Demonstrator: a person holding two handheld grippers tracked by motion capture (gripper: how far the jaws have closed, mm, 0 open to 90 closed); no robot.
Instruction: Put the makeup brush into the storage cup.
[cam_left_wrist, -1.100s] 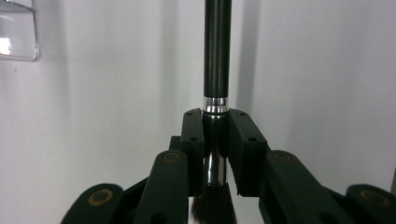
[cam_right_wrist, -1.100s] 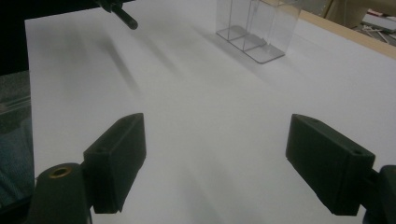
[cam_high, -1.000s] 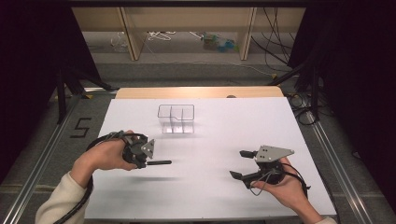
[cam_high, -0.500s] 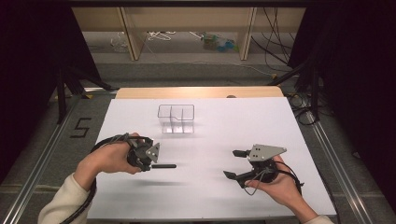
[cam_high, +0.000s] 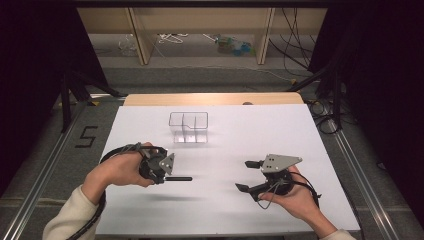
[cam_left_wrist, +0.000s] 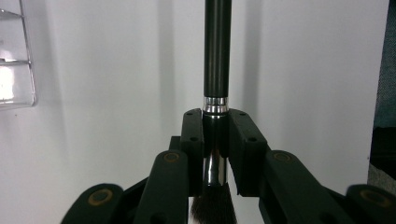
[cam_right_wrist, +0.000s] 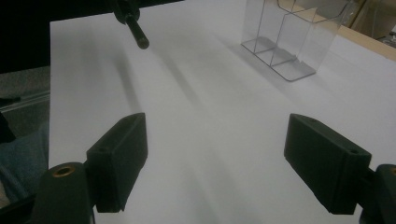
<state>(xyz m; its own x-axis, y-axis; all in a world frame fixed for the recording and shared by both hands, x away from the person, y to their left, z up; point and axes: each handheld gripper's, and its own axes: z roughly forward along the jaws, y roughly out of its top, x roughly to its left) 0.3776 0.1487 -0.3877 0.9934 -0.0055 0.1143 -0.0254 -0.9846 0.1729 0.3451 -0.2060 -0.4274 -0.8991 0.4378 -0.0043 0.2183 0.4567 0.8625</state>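
My left gripper (cam_high: 164, 174) hovers over the near left of the white table, shut on a makeup brush (cam_high: 180, 178). The brush has a black handle (cam_left_wrist: 217, 51) pointing right across the table, and the jaws clamp its silver ferrule (cam_left_wrist: 215, 126). The dark bristles sit back between the jaws toward the camera. My right gripper (cam_high: 244, 175) is held at the near right with its jaws wide open (cam_right_wrist: 217, 140) and nothing between them. It faces left toward the brush's handle tip (cam_right_wrist: 135, 30). A clear plastic organizer (cam_high: 188, 127) with compartments stands at the far middle.
The white table sheet (cam_high: 280, 130) lies bare between the two grippers and the organizer (cam_right_wrist: 289, 32). A wooden table edge (cam_high: 215, 98) runs behind it. Dark floor, rails and cables surround the table.
The right gripper has edged slightly to the left, still open. The left gripper keeps its hold on the brush and has barely shifted.
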